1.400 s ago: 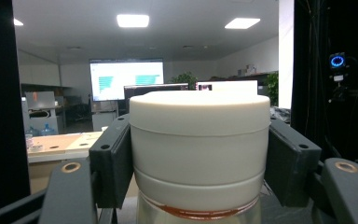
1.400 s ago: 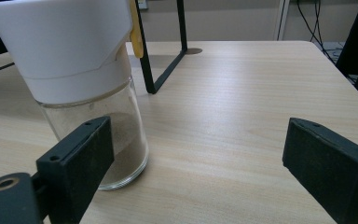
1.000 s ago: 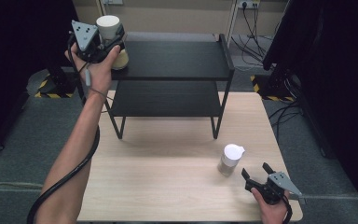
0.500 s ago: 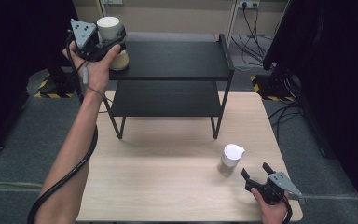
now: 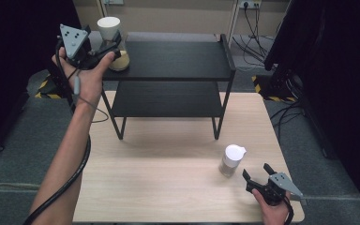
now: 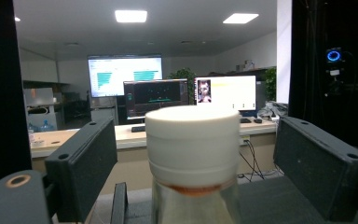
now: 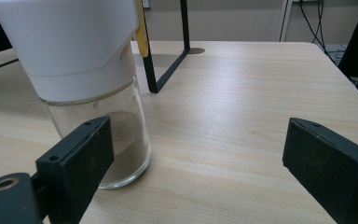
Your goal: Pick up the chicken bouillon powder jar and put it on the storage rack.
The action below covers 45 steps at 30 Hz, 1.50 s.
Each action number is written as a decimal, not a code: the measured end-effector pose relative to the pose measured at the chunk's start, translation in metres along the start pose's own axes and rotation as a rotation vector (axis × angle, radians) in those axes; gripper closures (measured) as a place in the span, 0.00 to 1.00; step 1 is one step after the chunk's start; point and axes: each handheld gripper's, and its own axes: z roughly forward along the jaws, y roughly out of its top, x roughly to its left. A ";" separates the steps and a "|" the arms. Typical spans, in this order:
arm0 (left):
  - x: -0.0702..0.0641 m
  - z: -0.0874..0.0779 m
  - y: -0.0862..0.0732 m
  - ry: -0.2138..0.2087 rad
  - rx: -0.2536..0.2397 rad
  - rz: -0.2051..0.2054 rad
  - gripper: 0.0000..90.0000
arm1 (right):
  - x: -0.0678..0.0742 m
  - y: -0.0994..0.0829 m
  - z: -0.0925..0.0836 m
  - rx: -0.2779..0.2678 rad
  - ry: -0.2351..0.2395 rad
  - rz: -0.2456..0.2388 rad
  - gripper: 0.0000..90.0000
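Jar [image 6: 193, 158] with the white lid stood between the left gripper's [image 5: 104, 49] jaws, on the top left corner of the black shelf [image 5: 178, 60], pale contents showing through its lower part in the high view. From the left gripper view the jaws stood well apart, each pad clear of the lid with a gap on either side; they had just been opening, with the jar between them but no longer pressed. So the jar looked set down and released rather than held.

It appeared to be clear glass under a smooth plastic lid, so I judged it rigid, fairly weighty for its size, slippery at the glass, and breakable if knocked off the shelf's edge, which lay close beside it. The safest hold seemed to be across the lid or just beneath it, where the pads could bear on a wider, less slick band.

Well away from those tongs, down at the near right of the wooden table [image 5: 168, 187], the right gripper [image 5: 258, 176] rested in the person's hand with its jaws spread wide and nothing between them. A second jar [image 7: 93, 84], glass with a white pouring cap and some fine brownish powder in the bottom, stood just beside its left jaw in the right gripper view; whether the pad brushed the glass I could not tell.
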 end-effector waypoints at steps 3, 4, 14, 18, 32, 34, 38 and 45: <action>0.002 -0.007 -0.004 -0.011 -0.005 -0.009 0.15 | 0.000 0.000 0.000 -0.002 0.000 -0.001 0.10; 0.002 -0.010 -0.006 -0.012 -0.004 -0.003 0.15 | 0.001 0.000 0.000 -0.002 -0.001 -0.003 0.10; 0.000 -0.031 -0.025 -0.046 -0.005 0.002 0.14 | 0.001 0.000 0.000 -0.002 -0.004 -0.006 0.10; -0.001 -0.041 -0.037 -0.058 -0.018 0.001 0.14 | 0.001 -0.001 0.000 -0.003 -0.004 -0.002 0.10; -0.002 -0.060 -0.070 -0.093 0.006 -0.008 0.14 | 0.002 0.000 0.000 -0.002 -0.005 -0.009 0.10; -0.002 -0.062 -0.075 -0.100 0.010 -0.010 0.14 | 0.002 0.000 0.000 -0.002 -0.005 -0.007 0.10; -0.003 -0.068 -0.086 -0.120 0.023 -0.003 0.14 | 0.002 0.000 0.000 -0.002 -0.005 -0.007 0.10; -0.005 -0.076 -0.106 -0.157 0.045 -0.005 0.14 | 0.002 0.000 0.000 -0.002 -0.005 -0.009 0.10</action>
